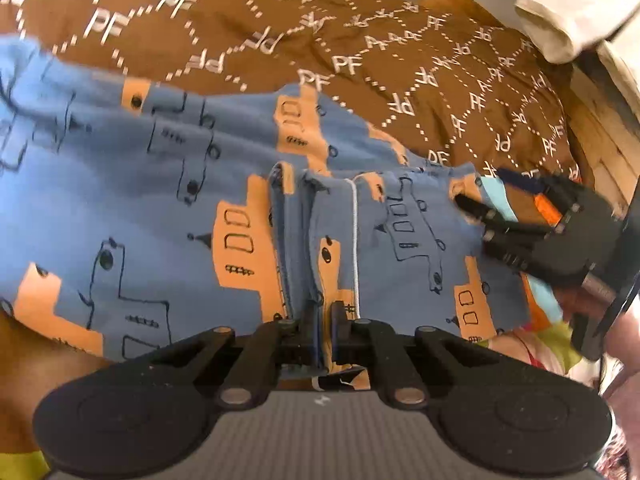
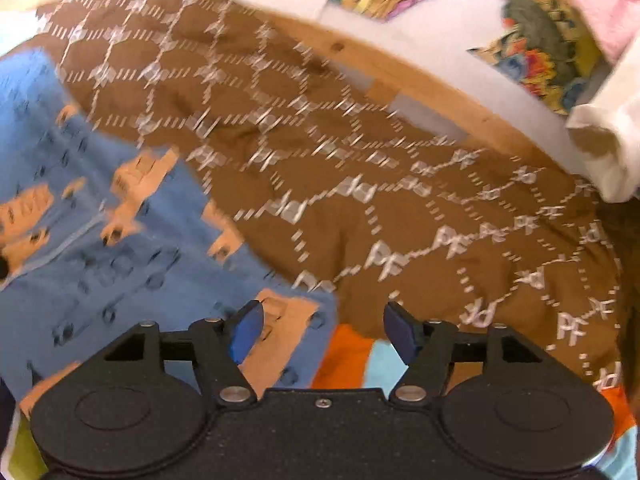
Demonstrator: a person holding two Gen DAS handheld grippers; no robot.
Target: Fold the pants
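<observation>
While the left gripper (image 1: 323, 316) is clamped on a bunched fold of the blue pants (image 1: 160, 200) spread over the brown PF-print blanket (image 1: 400, 60), the right gripper (image 2: 323, 330) hangs wide apart, grabbing nothing, over their edge, striped cloth (image 2: 352, 356) poking out underneath.

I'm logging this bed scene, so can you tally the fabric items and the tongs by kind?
Blue printed pants: 1
Brown patterned blanket: 1
Striped multicolour cloth: 1
Cream folded cloth: 1
Tongs: 2, left tongs and right tongs
Total: 6
</observation>
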